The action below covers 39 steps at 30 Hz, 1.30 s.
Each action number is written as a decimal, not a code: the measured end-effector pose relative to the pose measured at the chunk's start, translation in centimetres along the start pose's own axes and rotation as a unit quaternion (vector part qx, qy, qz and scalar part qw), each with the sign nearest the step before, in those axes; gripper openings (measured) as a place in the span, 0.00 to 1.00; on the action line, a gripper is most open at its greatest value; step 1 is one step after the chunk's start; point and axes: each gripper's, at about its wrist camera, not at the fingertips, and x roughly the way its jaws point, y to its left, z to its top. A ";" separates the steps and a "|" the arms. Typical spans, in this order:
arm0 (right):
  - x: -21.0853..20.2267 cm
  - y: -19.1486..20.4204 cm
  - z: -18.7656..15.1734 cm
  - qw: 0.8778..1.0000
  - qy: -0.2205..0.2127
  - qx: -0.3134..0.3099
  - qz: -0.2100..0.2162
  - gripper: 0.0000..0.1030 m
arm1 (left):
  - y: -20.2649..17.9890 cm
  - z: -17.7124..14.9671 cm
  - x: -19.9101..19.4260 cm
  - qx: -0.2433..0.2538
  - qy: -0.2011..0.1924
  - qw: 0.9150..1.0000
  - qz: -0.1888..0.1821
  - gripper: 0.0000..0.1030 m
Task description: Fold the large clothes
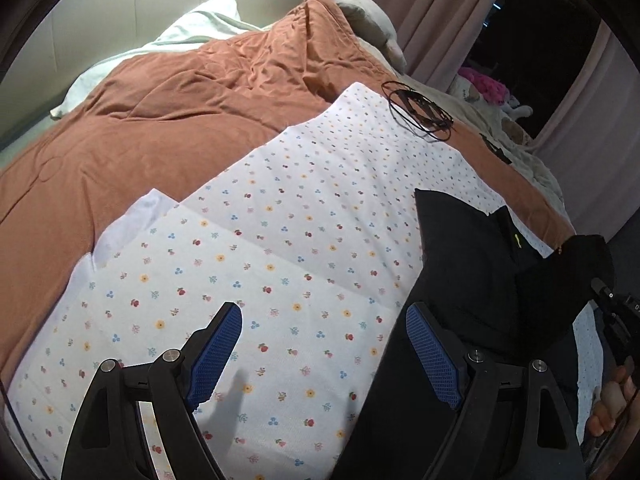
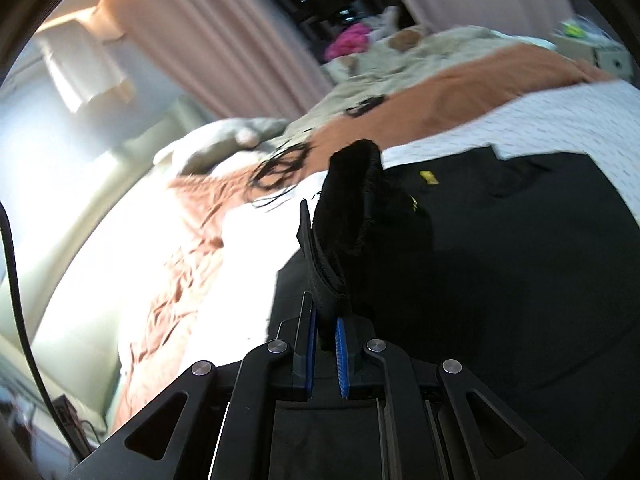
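A black garment (image 1: 460, 264) lies on a white floral sheet (image 1: 280, 240) spread over the bed. My left gripper (image 1: 324, 328) is open and empty, hovering above the sheet at the garment's left edge. My right gripper (image 2: 326, 340) is shut on a bunched edge of the black garment (image 2: 500, 264) and holds that edge lifted above the rest of the cloth. The right gripper with the raised cloth also shows in the left wrist view (image 1: 592, 280) at the far right.
A rust-orange duvet (image 1: 160, 112) covers the bed behind the sheet. A coil of black cord (image 1: 420, 110) lies at the sheet's far corner. Pillows (image 1: 192, 32) and a plush toy (image 1: 368, 12) sit at the headboard. Pink curtains (image 1: 440, 12) hang at the right.
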 end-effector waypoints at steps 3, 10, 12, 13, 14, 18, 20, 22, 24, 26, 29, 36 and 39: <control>2.7 2.7 -0.5 0.999 0.028 -0.027 0.009 0.10 | 0.8 0.2 -0.1 -0.015 -0.001 1.000 0.000 0.83; 6.1 4.0 -3.2 0.993 0.096 -0.045 0.045 0.66 | 0.2 0.2 0.3 -0.010 0.006 1.000 0.001 0.83; 5.6 3.0 -3.1 0.993 0.099 -0.041 0.043 0.66 | -0.4 0.1 0.4 -0.009 0.006 1.000 -0.002 0.83; 5.1 2.2 -3.1 0.994 0.101 -0.035 0.038 0.66 | -0.7 0.1 0.4 -0.009 0.007 1.000 -0.006 0.83; 4.5 1.1 -3.0 0.994 0.101 -0.027 0.031 0.66 | -1.2 0.0 0.5 -0.008 0.008 1.000 -0.011 0.83; 1.5 -3.1 -2.4 0.997 0.083 0.004 0.002 0.66 | -3.9 -0.5 0.9 0.015 0.015 1.000 -0.018 0.83; -0.2 -5.5 -2.3 0.997 0.077 0.019 -0.016 0.66 | -5.4 -0.7 0.7 0.028 0.017 0.999 -0.020 0.83; -2.1 -8.0 -2.5 0.996 0.070 0.034 -0.037 0.66 | -6.7 -1.0 0.3 0.041 0.014 0.999 -0.024 0.83; -4.0 -10.5 -2.9 0.995 0.068 0.046 -0.061 0.66 | -8.1 -1.7 0.1 0.059 0.016 0.998 -0.025 0.83; -6.5 -12.8 -3.5 0.993 0.066 0.059 -0.077 0.66 | -9.1 -2.4 0.0 0.072 0.021 0.997 -0.026 0.83; -9.8 -15.1 -4.4 0.991 0.064 0.070 -0.090 0.68 | -10.7 -3.8 -0.2 0.084 0.032 0.996 -0.029 0.83; -16.2 -18.3 -6.7 0.988 0.061 0.073 -0.124 0.82 | -13.5 -8.2 -3.1 0.141 0.036 0.989 -0.036 0.83; -18.5 -19.4 -7.7 0.988 0.063 0.074 -0.123 0.83 | -13.4 -9.7 -4.2 0.153 0.039 0.987 -0.037 0.83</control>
